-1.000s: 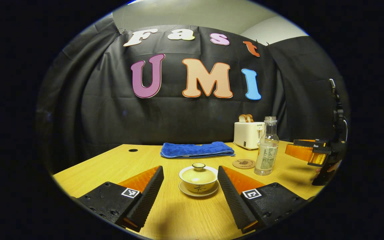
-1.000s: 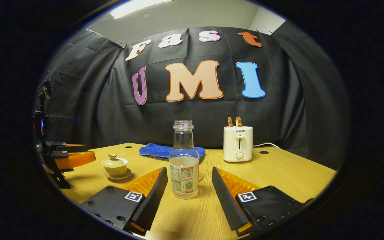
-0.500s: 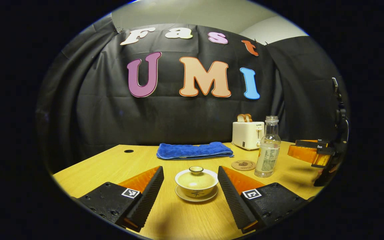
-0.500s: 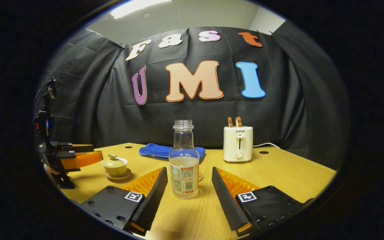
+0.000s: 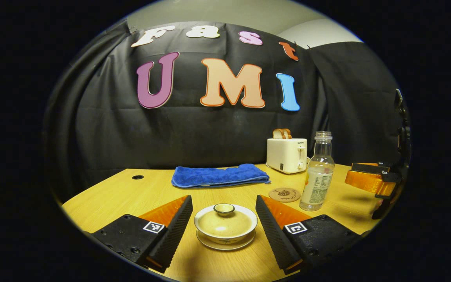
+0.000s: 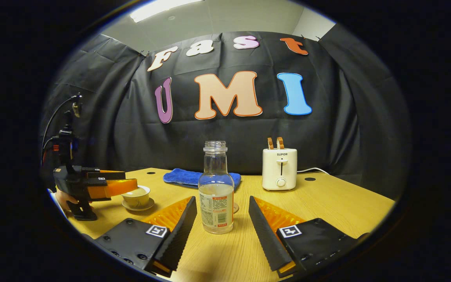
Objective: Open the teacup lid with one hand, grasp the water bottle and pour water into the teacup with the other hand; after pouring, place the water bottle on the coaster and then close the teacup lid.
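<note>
Surface: pale wood-grain table (image 5: pixel 139 196), one small dark round hole (image 5: pixel 137 177) near its far edge, ahead-left of the left gripper.
Room: black cloth wall (image 5: pixel 92 129) close behind the table; grey ceiling with a bright light panel (image 6: pixel 163 8) in the right gripper view.
Left gripper (image 5: pixel 224 219): released, fingers spread wide, flanking the cream lidded ceramic teacup on its saucer (image 5: pixel 225 225) without touching it; lid on.
Right gripper (image 6: pixel 222 219): released, fingers wide apart, either side of the clear glass water bottle (image 6: pixel 215 188), not touching; bottle upright, uncapped, partly filled.
Coaster: round brown cork coaster (image 5: pixel 284 194), just beside the bottle, ahead-right of the left gripper.
Far side: folded blue cloth towel (image 5: pixel 219 176); white toaster with two bread slices (image 6: pixel 279 168).
Open room: bare tabletop right of the right gripper, up to the table's far-right edge; bare wood also left of the left gripper.
</note>
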Action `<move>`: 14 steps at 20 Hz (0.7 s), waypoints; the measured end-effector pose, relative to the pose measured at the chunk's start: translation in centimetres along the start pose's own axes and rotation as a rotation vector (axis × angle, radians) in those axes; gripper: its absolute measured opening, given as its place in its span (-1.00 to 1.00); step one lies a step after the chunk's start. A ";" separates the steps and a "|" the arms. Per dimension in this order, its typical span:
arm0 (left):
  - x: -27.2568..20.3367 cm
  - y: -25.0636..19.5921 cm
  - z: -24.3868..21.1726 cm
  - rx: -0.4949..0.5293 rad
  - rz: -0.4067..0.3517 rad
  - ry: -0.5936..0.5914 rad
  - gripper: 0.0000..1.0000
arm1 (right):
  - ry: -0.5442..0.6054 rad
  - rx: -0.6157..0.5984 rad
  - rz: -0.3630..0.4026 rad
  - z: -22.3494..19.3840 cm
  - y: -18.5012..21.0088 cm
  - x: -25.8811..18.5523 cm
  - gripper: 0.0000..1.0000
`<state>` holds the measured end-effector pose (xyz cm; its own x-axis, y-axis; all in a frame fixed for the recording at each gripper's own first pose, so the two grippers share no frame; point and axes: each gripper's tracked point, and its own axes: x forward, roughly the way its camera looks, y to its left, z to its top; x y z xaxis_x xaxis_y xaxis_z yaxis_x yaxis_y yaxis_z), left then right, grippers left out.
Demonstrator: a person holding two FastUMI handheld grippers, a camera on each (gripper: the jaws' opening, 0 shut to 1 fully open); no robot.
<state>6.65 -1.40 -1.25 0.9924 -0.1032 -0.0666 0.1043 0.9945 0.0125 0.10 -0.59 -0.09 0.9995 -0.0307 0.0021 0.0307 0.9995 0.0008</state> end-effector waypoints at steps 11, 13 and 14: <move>2.2 -0.6 -1.5 0.039 -0.042 0.102 0.57 | -0.001 0.000 0.001 0.0 -0.1 0.1 0.74; 2.3 -0.4 -2.0 0.048 -0.037 0.130 0.51 | -0.001 0.000 0.001 0.0 -0.1 0.0 0.74; 2.2 -0.4 -1.9 0.050 -0.036 0.128 0.50 | -0.001 0.000 0.002 -0.1 -0.1 0.0 0.74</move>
<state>8.68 -2.03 -3.31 0.9720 -0.1325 -0.1942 0.1460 0.9876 0.0569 0.14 -0.71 -0.16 0.9996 -0.0292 0.0030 0.0292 0.9996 0.0005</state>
